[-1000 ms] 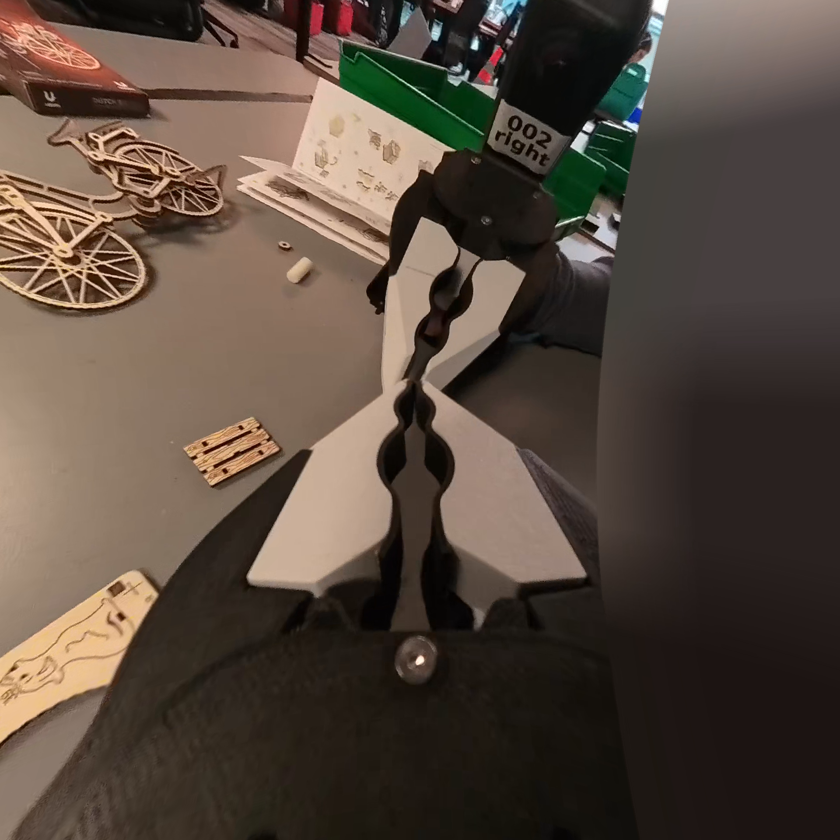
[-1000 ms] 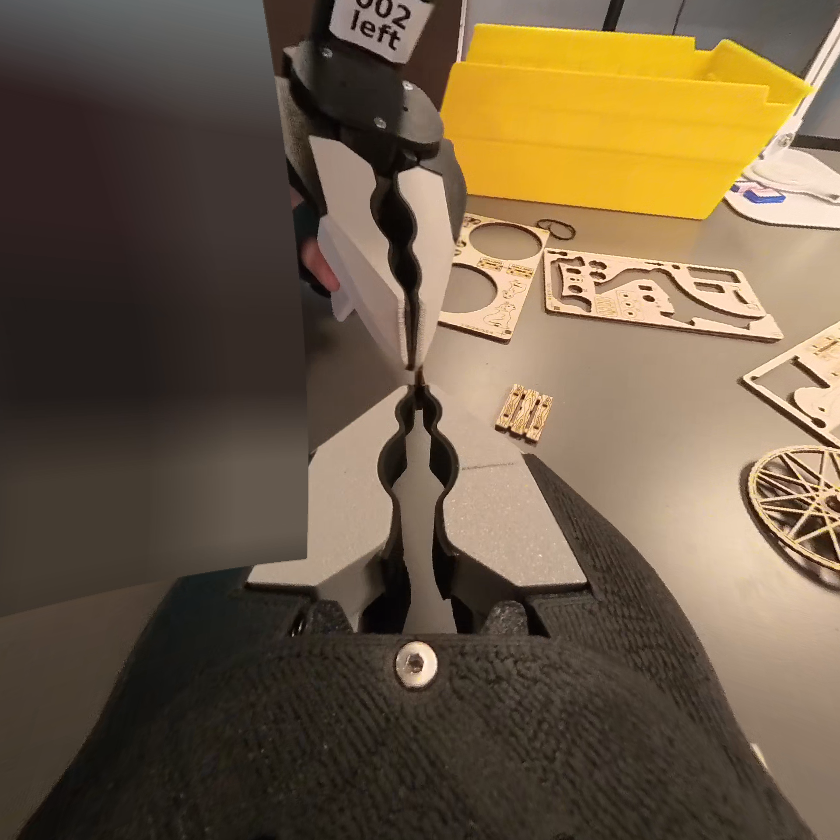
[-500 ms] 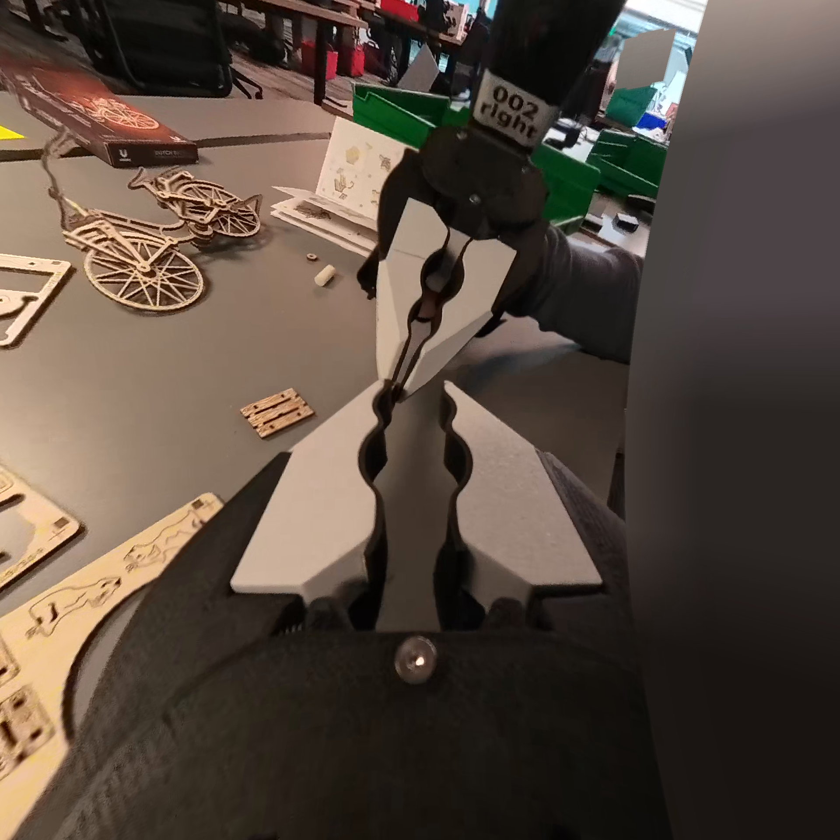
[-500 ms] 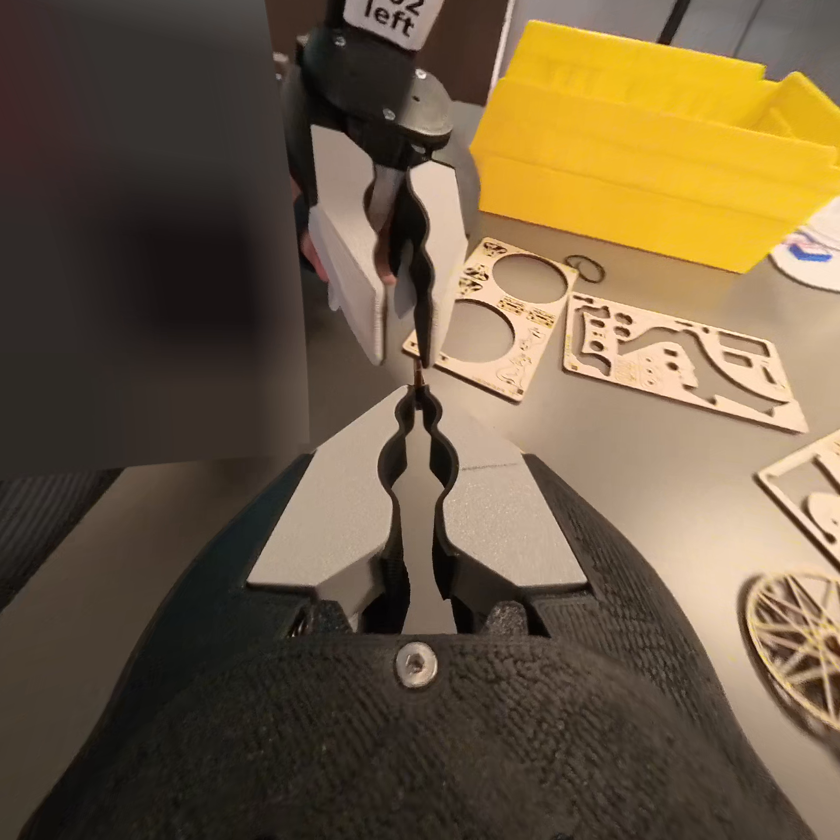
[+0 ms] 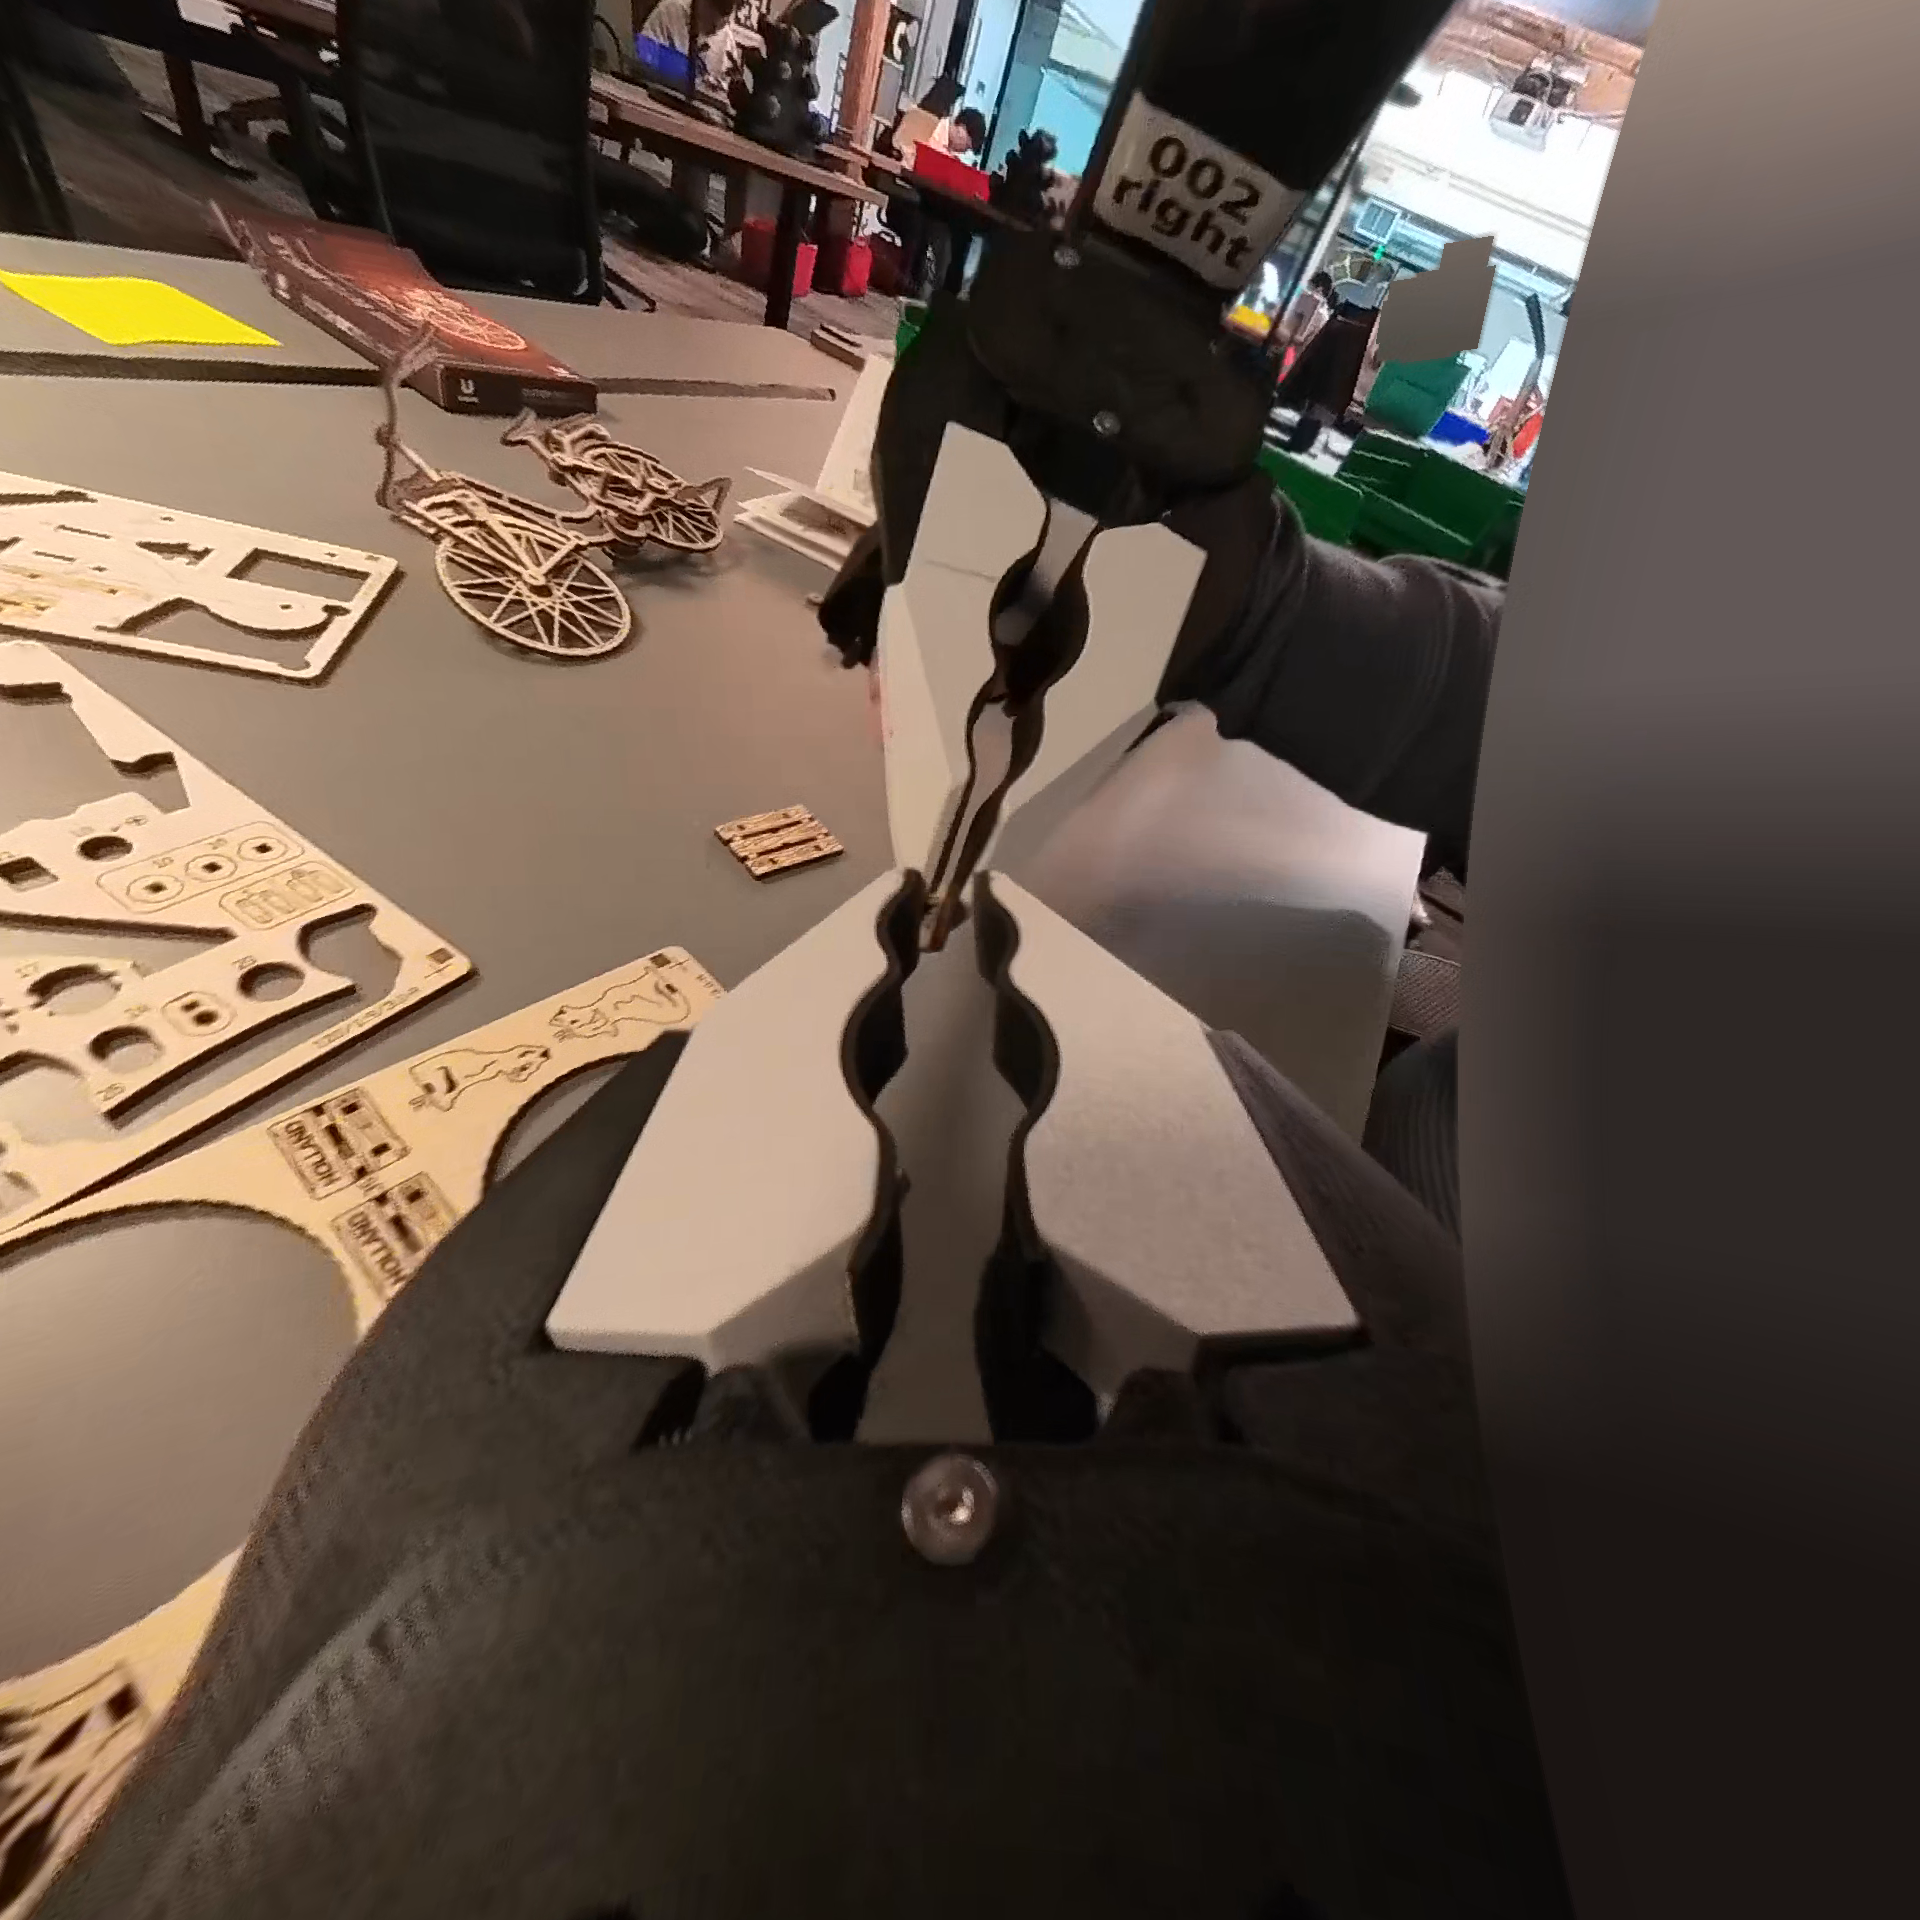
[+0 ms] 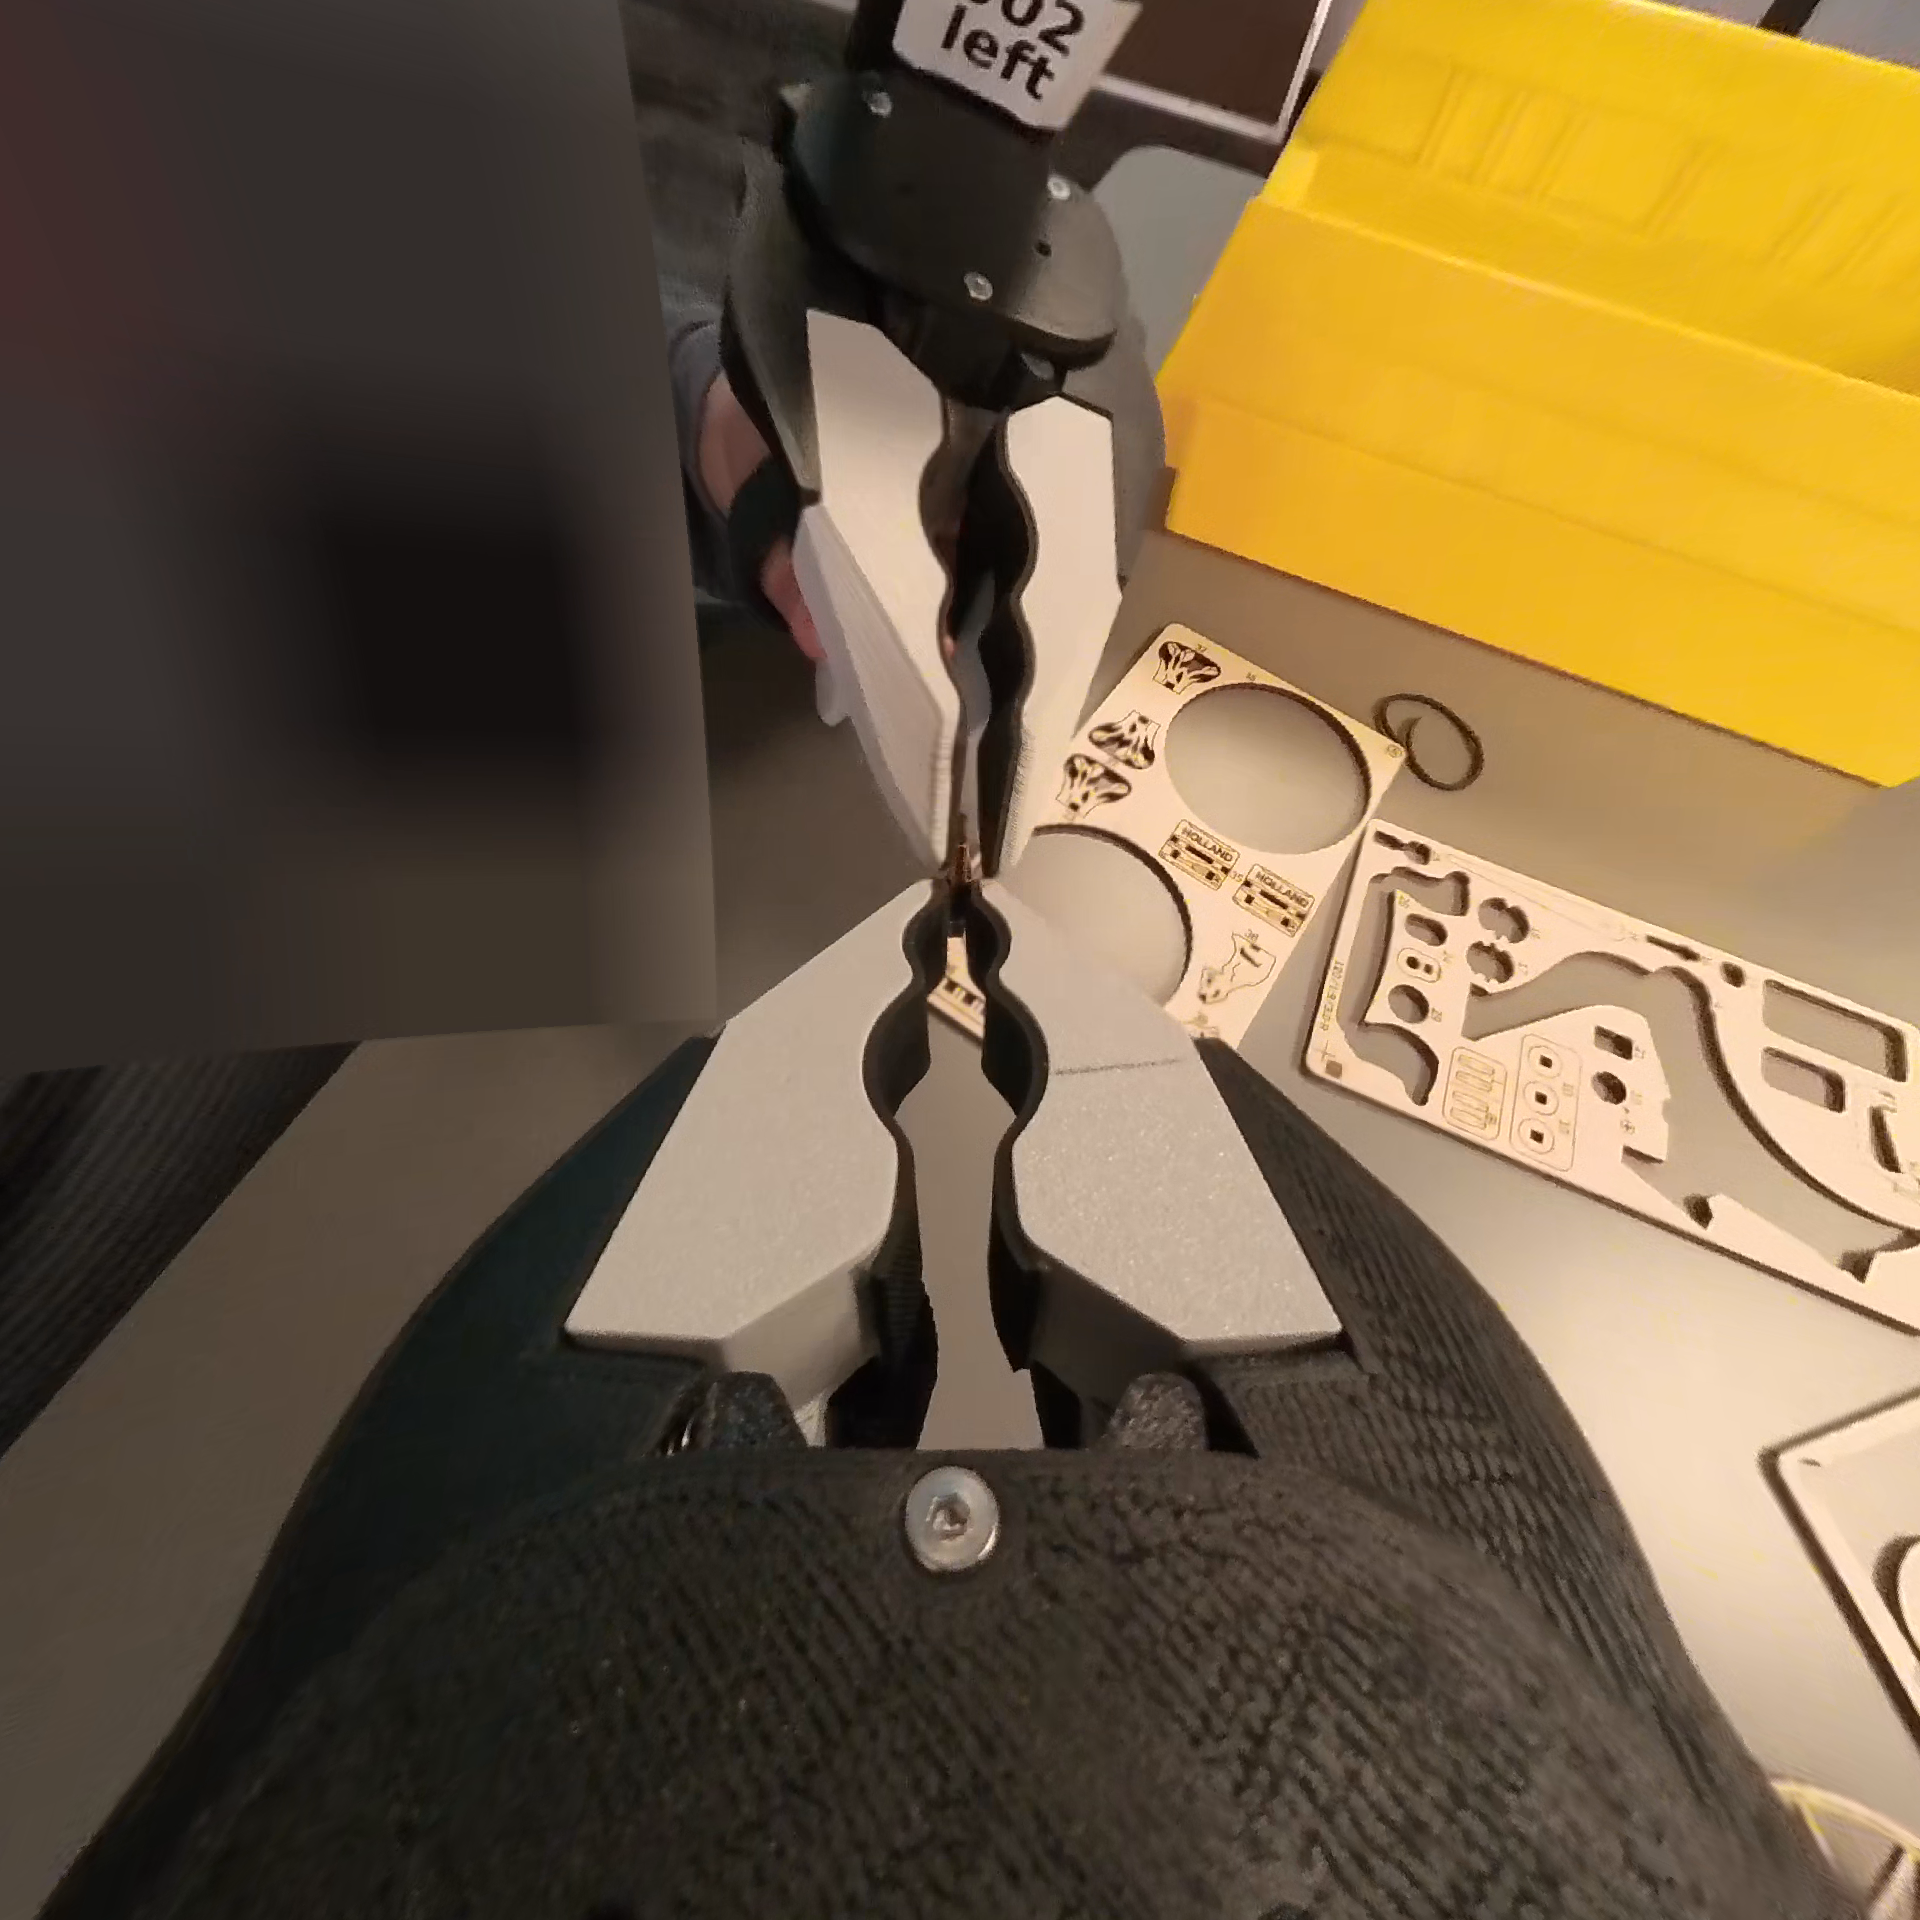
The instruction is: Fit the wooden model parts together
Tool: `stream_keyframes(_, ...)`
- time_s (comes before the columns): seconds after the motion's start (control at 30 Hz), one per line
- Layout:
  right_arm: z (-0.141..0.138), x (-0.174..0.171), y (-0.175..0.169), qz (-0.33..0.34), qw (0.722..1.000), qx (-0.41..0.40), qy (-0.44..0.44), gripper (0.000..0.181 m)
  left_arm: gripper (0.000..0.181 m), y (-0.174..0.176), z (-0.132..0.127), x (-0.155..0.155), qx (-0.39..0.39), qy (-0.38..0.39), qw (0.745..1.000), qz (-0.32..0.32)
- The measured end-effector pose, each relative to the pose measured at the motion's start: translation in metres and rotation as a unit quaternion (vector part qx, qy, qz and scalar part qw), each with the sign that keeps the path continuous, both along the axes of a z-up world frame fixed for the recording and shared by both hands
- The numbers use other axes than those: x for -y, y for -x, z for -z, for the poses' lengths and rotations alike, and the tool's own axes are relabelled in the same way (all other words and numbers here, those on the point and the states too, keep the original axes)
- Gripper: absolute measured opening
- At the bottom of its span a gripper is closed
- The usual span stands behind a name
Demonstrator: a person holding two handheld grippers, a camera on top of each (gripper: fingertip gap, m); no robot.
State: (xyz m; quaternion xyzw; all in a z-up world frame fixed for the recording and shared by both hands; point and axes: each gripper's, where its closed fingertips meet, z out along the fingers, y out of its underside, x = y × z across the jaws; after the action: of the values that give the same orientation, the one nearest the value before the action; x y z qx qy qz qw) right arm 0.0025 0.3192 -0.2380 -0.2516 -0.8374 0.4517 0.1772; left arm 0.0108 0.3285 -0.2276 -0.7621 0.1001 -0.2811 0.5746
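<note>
A small thin wooden part (image 5: 938,920) is pinched at the tips of my right gripper (image 6: 958,914), which is shut on it. In the left wrist view the right gripper (image 5: 964,852) comes down from above and meets my left gripper (image 5: 948,888) tip to tip. The left gripper's jaws stand a little apart, and the part's end sits between them, close to the left finger. In the right wrist view the left gripper (image 6: 966,842) points down at the part (image 6: 961,868). Both grippers are held above the grey table (image 5: 623,748).
A finished wooden bicycle model (image 5: 530,561), a small slatted wooden piece (image 5: 779,840) and punched-out plywood sheets (image 5: 208,935) lie on the left. A dark box (image 5: 416,322) lies at the back. A yellow bin (image 6: 1558,364), more sheets (image 6: 1610,1091) and a black rubber band (image 6: 1429,740) are on the other side.
My left gripper was shut one second ago and its jaws have opened. Both grippers stay tip to tip and have shifted over the table. The right gripper keeps its grip on the small part.
</note>
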Motion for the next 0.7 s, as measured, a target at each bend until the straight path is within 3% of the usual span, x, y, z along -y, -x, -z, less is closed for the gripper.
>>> stream_keyframes(0.03, 0.0, 0.002, 0.002, -0.003, 1.0, 0.004, -0.006, 0.0, 0.004, 0.003, 0.0, 0.001, 0.001, -0.002, 1.0, 0.001)
stream_keyframes(0.23, 0.002, 0.013, 0.011, -0.024, 0.999, 0.046, -0.016, 0.001, 0.002, 0.013, 0.001, 0.013, 0.019, -0.007, 1.0, 0.021)
stream_keyframes(0.33, -0.005, 0.008, 0.015, -0.031, 0.997, 0.07, -0.028, 0.01, 0.001, 0.022, -0.008, 0.013, 0.019, -0.054, 0.998, -0.016)
stream_keyframes(0.4, -0.026, -0.012, 0.033, -0.011, 0.997, 0.061, -0.05, 0.014, 0.001, 0.033, -0.022, 0.012, 0.018, -0.1, 0.993, -0.063)
stream_keyframes(0.5, -0.078, -0.034, 0.1, 0.023, 0.995, -0.003, -0.095, 0.011, 0.001, 0.035, -0.028, 0.013, 0.017, -0.13, 0.988, -0.082)
stream_keyframes(0.57, -0.092, -0.026, 0.153, -0.004, 0.986, -0.023, -0.166, 0.011, 0.001, 0.028, -0.026, 0.013, 0.02, -0.125, 0.99, -0.061)
stream_keyframes(0.63, -0.081, -0.007, 0.206, -0.057, 0.969, -0.007, -0.238, 0.01, 0.001, 0.028, -0.024, 0.012, 0.009, -0.124, 0.99, -0.062)
stream_keyframes(0.7, -0.051, 0.006, 0.254, -0.107, 0.943, 0.026, -0.314, 0.009, 0.001, 0.026, -0.024, 0.013, 0.004, -0.126, 0.99, -0.059)
